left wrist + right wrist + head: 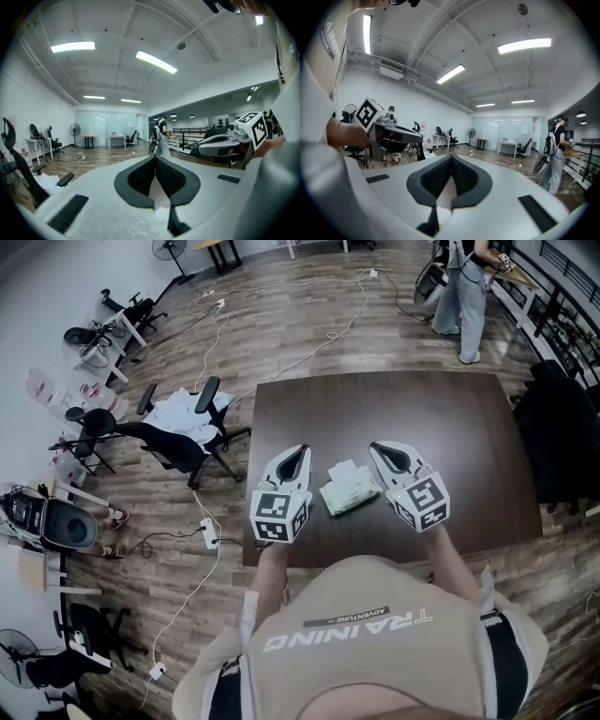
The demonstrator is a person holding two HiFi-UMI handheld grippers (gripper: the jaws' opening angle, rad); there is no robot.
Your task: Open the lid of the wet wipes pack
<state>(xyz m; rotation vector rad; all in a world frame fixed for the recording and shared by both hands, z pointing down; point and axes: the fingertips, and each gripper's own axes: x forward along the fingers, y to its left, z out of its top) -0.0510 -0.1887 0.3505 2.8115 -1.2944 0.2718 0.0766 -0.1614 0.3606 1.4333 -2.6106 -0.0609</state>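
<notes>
A: Where do we log the wet wipes pack [349,488]?
B: Flat on the dark table [441,418], near the edge closest to us, in the gap between the two grippers. From the head view, neither one appears to touch it.
A: Lid?
B: A paler patch sits on the pack's top, toward the far side. We cannot tell whether the lid is up or down; it is too small.
A: Left gripper [303,450]?
B: Held just left of the pack, over the table, tips pointing away from us. In its own view the two black pads meet at the tips: jaws closed, nothing clamped between them.
A: Right gripper [377,448]?
B: Mirror case, just right of the pack. Its own view shows the jaws together at the tips, with nothing held. We enter both as closed and empty.
A: Do the grippers see each other?
B: Yes. Each gripper view shows the other gripper off to one side, roughly level with it and clearly apart.
A: Surroundings?
B: Wood floor [281,324], an office chair [178,442] left of the table, and a second person [464,296] standing beyond the table's far right corner.
</notes>
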